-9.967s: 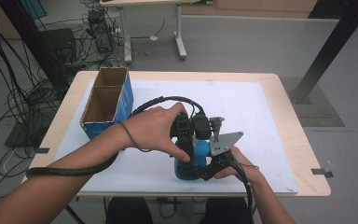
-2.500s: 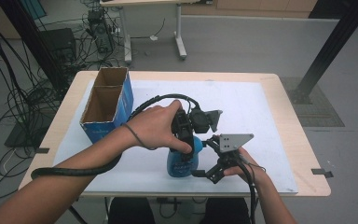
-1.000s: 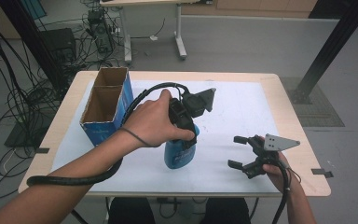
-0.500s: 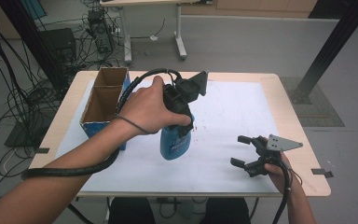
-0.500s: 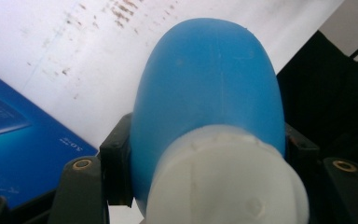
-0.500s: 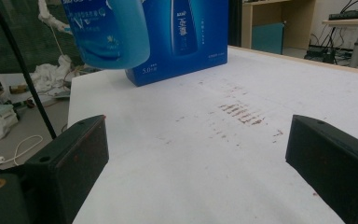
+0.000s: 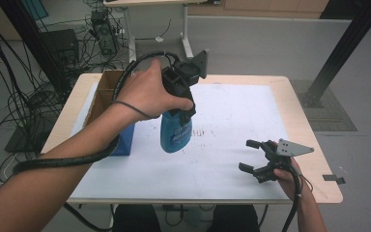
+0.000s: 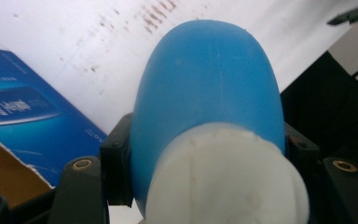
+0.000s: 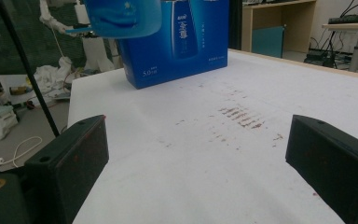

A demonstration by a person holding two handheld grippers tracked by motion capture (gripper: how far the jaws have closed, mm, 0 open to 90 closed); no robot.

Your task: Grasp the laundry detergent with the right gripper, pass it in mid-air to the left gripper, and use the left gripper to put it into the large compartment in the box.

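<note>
A: Where is the blue bottle seen, and how is it held?

B: It is gripped just below its white cap by the closed fingers of the left gripper, one finger pressed against each side. It is hung clear of the tabletop, above the left-centre part of the white sheet, with its rounded base pointing down.

A: What is found close to it?

B: The open blue cardboard box is placed just to its left, near the left edge of the tabletop. A narrow gap is seen between bottle and box in the high view. In the right gripper view the base of the bottle is seen above the sheet, in front of the box.

A: And the right gripper?

B: It is held low at the near right corner, close to the near edge of the tabletop, well apart from the bottle. Its fingers are spread wide, with nothing between them.

A: How much open room is left?

B: The middle, right and far parts of the sheet are left bare, apart from some faint brown marks beside the bottle.
</note>
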